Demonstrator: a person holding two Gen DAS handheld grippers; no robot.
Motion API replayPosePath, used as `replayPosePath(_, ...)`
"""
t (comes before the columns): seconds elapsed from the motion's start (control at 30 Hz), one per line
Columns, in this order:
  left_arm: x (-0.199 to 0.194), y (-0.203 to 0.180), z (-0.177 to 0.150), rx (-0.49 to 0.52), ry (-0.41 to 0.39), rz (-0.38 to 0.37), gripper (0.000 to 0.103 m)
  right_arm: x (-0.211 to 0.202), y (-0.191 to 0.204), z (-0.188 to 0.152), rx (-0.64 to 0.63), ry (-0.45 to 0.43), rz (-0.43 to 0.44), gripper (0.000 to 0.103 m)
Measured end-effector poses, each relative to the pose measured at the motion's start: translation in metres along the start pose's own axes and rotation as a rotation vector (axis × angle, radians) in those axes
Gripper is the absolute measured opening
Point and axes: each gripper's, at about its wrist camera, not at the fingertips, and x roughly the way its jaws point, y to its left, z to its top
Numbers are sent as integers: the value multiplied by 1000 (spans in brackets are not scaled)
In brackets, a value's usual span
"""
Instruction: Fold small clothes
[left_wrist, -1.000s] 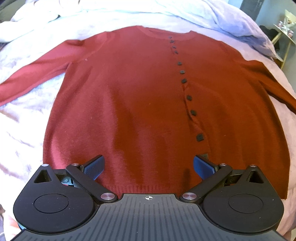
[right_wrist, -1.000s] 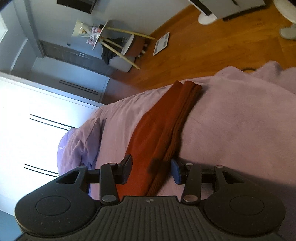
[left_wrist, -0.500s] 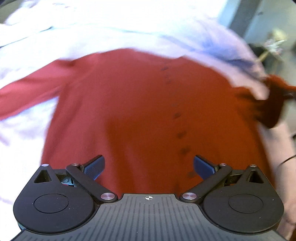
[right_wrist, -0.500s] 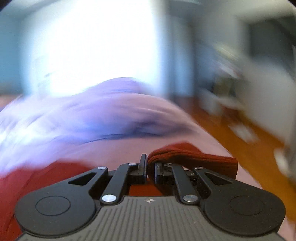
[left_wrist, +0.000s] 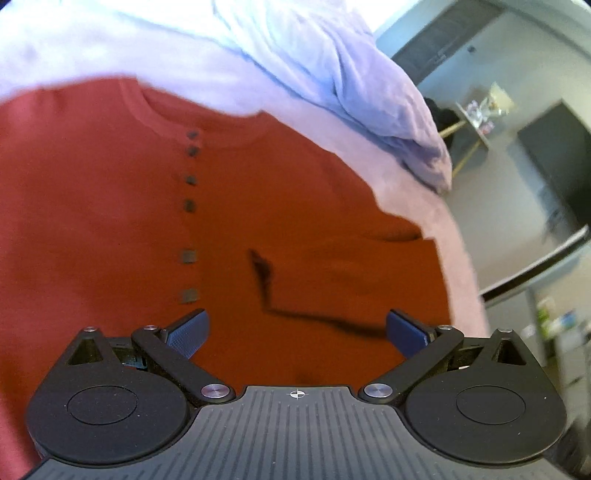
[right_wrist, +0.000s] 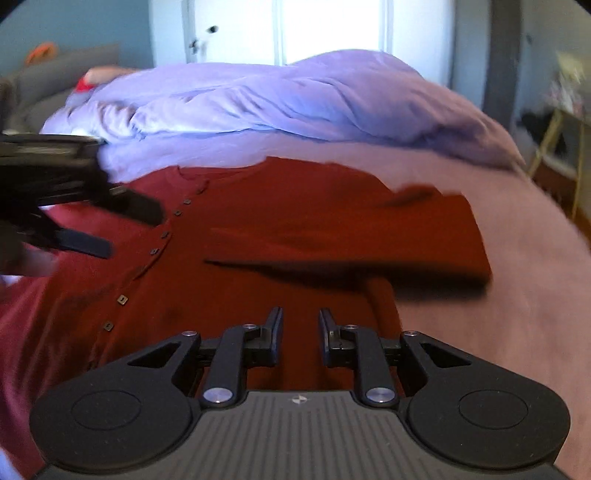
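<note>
Up close, the right gripper (right_wrist: 301, 332) hangs over the lower body of the red cardigan (right_wrist: 258, 236), its jaws a narrow gap apart and opening, with nothing between them — only the knit lies below. Just beyond it, the cardigan's sleeve (right_wrist: 354, 240) lies folded across the chest, its cuff end toward the button row, its outer fold making a squared edge at the garment's side and casting a dark shadow on the cloth beneath.

The left gripper (left_wrist: 295, 332) hovers above the same cardigan (left_wrist: 110, 203) with its blue-padded fingers (left_wrist: 186, 334) spread wide and empty. In the right wrist view that gripper (right_wrist: 110, 229) shows at the left edge, its dark fingers over the garment near the buttons; whether they touch the cloth I cannot tell.

The cardigan lies face up and flat on a pinkish-lilac blanket (right_wrist: 498, 295) that covers the bed. A row of small dark buttons (left_wrist: 190, 203) runs down from the round neckline. In the left wrist view a dark crease (left_wrist: 266, 280) marks where the folded sleeve overlaps the body.

Behind the neckline a lavender duvet (right_wrist: 277, 103) is heaped across the bed. Farther out, blurred: a bright white door or window (right_wrist: 325, 29) behind the bed, and at the right a small side table with pale wooden legs (left_wrist: 476, 133) against a grey wall.
</note>
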Motion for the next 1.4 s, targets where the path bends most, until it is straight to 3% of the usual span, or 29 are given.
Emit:
replayPosePath(0.17,37,9,13,-95,39,-15,102,-18,-15,-27,105,22,8,28)
replayPosePath(0.27,50,13,17,-129,47,1,90,-28,-24,-38,171,23,27,31)
replayPosePath(0.37,56,13,24,-158,67,-34,68,-30,-27,-45,215,27,45,32)
replayPosePath(0.4,60,13,26,-164,85,-38,55,-30,-27,-46,217,30,48,32)
replayPosePath(0.57,71,9,26,-122,132,-27,35,-28,-26,-44,222,30,57,32)
replayPosePath(0.63,75,8,27,-121,146,-18,12,-27,-26,-41,228,23,58,32)
replayPosePath(0.9,69,-2,28,-22,150,1,11,-18,-27,-29,234,15,33,36)
replayPosePath(1.1,24,-3,42,40,23,-17,10,-7,-20,-17,219,12,21,36)
replayPosePath(1.2,-12,8,51,92,-73,43,10,-2,-16,-11,178,-1,-3,36)
replayPosePath(1.3,-41,29,56,139,-150,157,10,5,-13,-5,136,-7,-34,36)
replayPosePath(1.4,-53,64,60,92,-163,272,10,17,-14,0,129,-1,-34,36)
